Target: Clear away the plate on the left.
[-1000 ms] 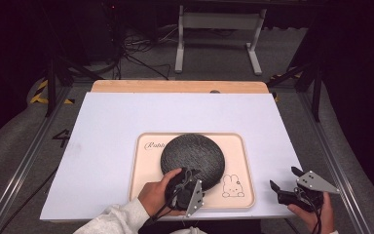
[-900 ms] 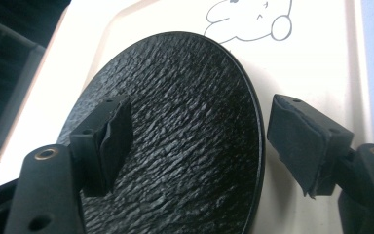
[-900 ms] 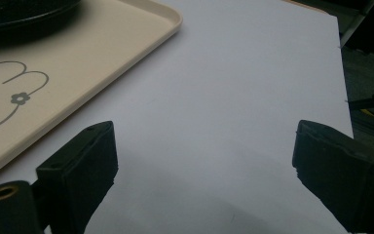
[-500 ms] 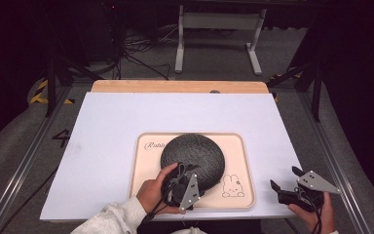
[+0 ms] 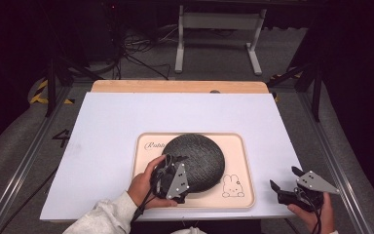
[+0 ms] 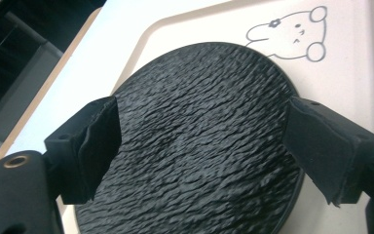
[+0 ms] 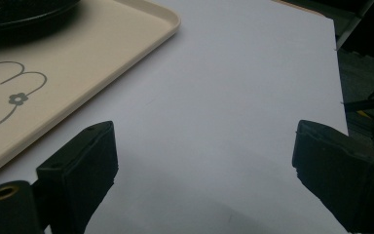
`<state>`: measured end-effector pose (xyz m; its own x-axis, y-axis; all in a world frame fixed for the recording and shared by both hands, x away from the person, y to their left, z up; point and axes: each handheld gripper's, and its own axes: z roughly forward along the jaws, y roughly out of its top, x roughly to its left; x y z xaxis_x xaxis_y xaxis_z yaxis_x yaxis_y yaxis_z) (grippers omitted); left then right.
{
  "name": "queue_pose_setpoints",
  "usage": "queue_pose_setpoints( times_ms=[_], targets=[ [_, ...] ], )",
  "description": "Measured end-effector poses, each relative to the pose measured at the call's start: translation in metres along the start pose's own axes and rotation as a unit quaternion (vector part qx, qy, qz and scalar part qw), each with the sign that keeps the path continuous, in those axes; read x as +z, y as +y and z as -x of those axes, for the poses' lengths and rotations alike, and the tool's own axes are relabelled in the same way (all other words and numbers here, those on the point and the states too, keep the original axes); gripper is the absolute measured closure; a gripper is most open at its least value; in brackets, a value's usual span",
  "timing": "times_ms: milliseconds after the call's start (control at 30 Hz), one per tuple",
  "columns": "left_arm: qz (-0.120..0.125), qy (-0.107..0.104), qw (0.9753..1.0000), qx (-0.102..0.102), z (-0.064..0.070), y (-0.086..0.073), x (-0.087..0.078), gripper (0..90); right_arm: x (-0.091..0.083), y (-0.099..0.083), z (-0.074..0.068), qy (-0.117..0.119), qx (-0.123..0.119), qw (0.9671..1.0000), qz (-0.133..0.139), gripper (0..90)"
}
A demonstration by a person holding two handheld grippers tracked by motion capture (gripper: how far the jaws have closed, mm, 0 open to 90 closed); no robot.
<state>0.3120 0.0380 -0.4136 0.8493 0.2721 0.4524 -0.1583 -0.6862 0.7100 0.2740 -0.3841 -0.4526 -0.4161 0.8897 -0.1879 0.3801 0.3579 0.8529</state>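
Observation:
A round black plate (image 5: 197,158) with a rough, rippled surface lies on a beige tray (image 5: 238,151) that has a rabbit drawing (image 5: 233,186) at its near right. My left gripper (image 5: 175,160) hangs open over the plate's near left part. In the left gripper view, the left gripper (image 6: 204,136) has its jaws spread wide above the plate (image 6: 199,83), touching nothing, with the tray (image 6: 355,87) beyond. My right gripper (image 5: 283,178) is open at the table's near right corner. In the right gripper view, the right gripper (image 7: 207,151) has only bare table between its jaws.
The tray stands on a white tabletop (image 5: 126,122) with a wooden strip (image 5: 175,86) along the far edge. In the right gripper view, the tray's corner (image 7: 102,44) lies to the left. A metal stand (image 5: 214,34) and cables sit on the floor beyond.
My left gripper has moved away from the tray's near edge, forward and slightly left, so it now hangs over the plate. The right gripper has not moved.

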Motion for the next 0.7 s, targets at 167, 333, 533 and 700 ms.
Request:
queue_pose_setpoints(
  times_ms=[167,333,533,700],
  targets=[
    [-0.002,-0.004,0.9999,-0.014,-0.008,-0.003,-0.005,15.1,0.000,-0.001,0.001,-0.002,0.003,1.0000,0.000,10.2],
    [-0.014,-0.007,0.9997,-0.017,-0.014,-0.008,-0.009,14.0,0.000,-0.001,0.001,-0.004,0.002,1.0000,-0.001,10.3],
    [-0.021,0.003,0.9995,-0.021,-0.021,-0.014,-0.013,13.5,0.000,-0.001,0.001,-0.002,0.001,1.0000,-0.003,10.3],
    [-0.027,0.008,0.9993,-0.026,-0.026,-0.018,-0.017,13.5,0.000,-0.001,0.001,-0.003,0.002,1.0000,-0.002,10.3]
  ],
)
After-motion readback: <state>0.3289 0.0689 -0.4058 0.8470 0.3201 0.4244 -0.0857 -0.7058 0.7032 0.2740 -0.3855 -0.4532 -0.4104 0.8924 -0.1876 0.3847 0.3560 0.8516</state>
